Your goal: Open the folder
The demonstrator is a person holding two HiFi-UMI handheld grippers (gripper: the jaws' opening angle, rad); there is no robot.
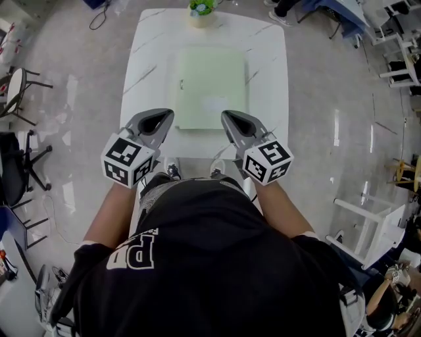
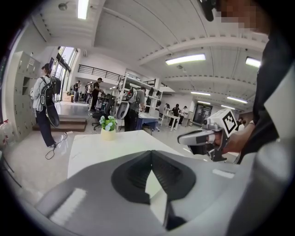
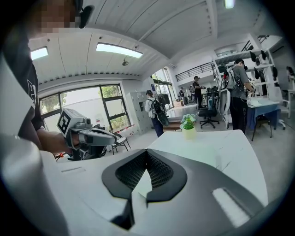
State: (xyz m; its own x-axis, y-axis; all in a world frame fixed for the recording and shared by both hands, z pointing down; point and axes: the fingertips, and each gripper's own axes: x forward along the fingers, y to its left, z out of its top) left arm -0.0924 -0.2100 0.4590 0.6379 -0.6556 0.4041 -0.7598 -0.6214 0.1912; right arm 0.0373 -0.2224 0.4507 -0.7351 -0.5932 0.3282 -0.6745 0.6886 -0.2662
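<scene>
Nearest, the person's black shirt (image 1: 217,263) fills the bottom of the head view. Ahead of it the left gripper (image 1: 168,113) and right gripper (image 1: 227,114) hover at the near end of the white worktop (image 1: 148,59), each with its fingers pressed together on nothing. Just beyond lies the pale green folder (image 1: 212,85), flat and closed, its slightly longer side running away from the person. The left tips sit beside its near left corner and the right tips over its near edge, so the right looks marginally closer. A potted plant (image 1: 202,10) stands farthest
</scene>
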